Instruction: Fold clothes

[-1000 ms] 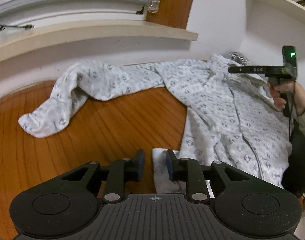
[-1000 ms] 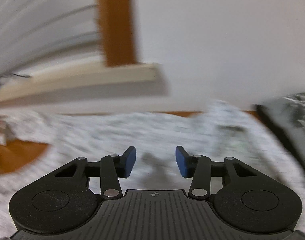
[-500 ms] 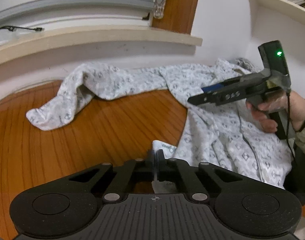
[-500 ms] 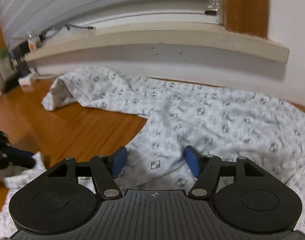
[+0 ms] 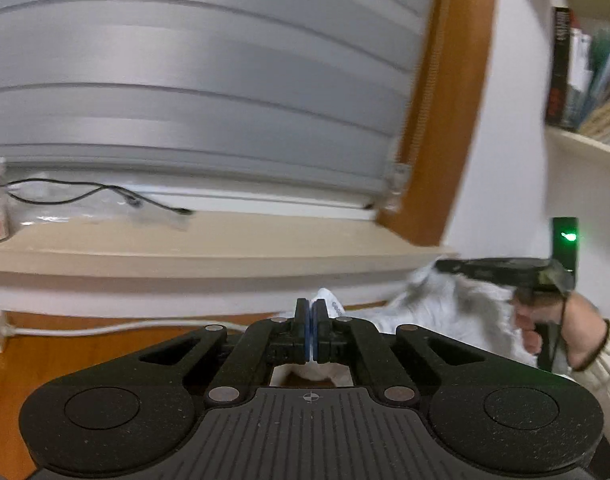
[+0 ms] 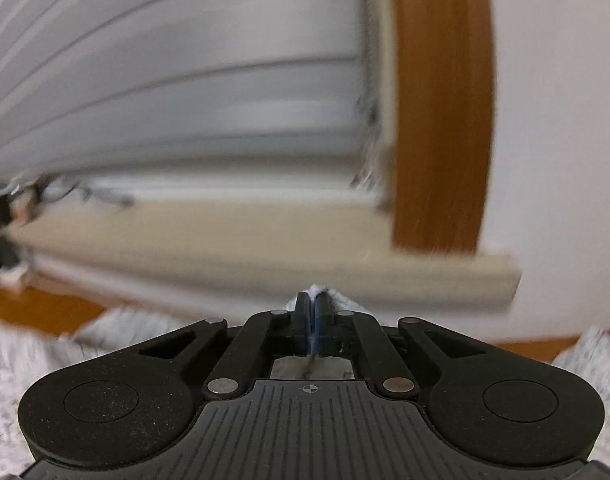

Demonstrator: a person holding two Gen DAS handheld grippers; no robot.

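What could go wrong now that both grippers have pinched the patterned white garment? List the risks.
1. The left gripper pinches only a thin edge of the patterned white garment; it may slip out during lifting.
2. The right gripper holds similarly little fabric.
3. Trailing cloth could snag the white cable on the wooden floor.

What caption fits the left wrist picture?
Left gripper shut on white patterned cloth; right gripper holds it too.

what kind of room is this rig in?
Likely a room in a home, perhaps a study or bedroom: a window with lowered blinds above a sill, a wall shelf of books, and a wooden surface where patterned clothing is being folded.
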